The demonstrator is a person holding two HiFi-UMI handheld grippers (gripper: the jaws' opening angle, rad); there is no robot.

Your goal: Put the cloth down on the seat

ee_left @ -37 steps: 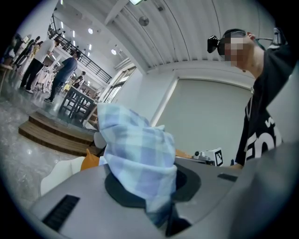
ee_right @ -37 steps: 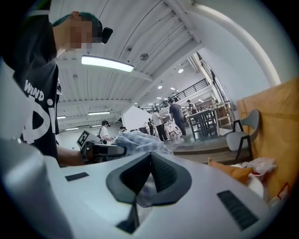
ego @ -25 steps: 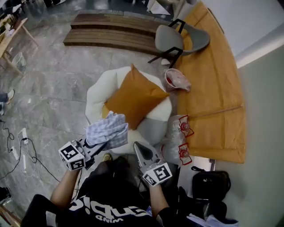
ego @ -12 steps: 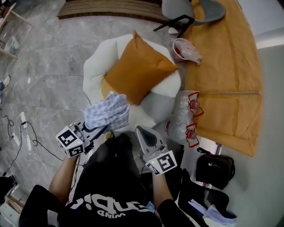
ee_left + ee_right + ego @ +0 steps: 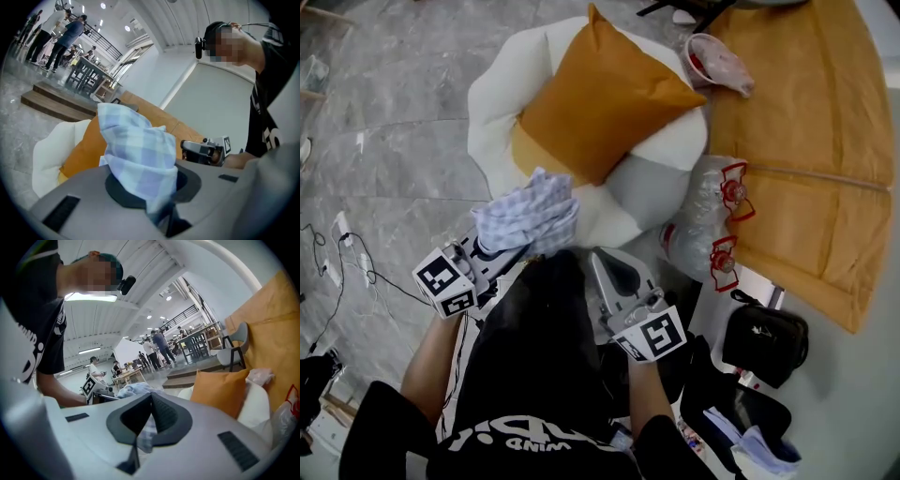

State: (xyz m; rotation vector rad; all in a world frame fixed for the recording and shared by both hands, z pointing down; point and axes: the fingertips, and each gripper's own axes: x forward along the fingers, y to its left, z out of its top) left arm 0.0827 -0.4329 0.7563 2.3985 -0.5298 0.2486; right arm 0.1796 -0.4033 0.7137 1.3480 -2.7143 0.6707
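Note:
My left gripper (image 5: 500, 248) is shut on a blue-and-white checked cloth (image 5: 528, 214), which bunches up over the jaws and hangs above the front left edge of the white round seat (image 5: 499, 84). In the left gripper view the cloth (image 5: 138, 147) rises from the gripper (image 5: 146, 183) and hides its pads. An orange cushion (image 5: 602, 101) lies on the seat. My right gripper (image 5: 612, 270) hovers just right of the left one, by the seat's front, shut with nothing in it; its tips meet in the right gripper view (image 5: 150, 395).
Two clear plastic bags with red handles (image 5: 709, 221) lean against the seat's right side. An orange sheet (image 5: 811, 122) covers the area to the right. A black bag (image 5: 764, 336) lies near my right. Cables (image 5: 345, 272) run over the grey floor on the left.
Both grippers and my head have come closer to the seat, which now fills more of the upper view. The cloth stays in the left grip.

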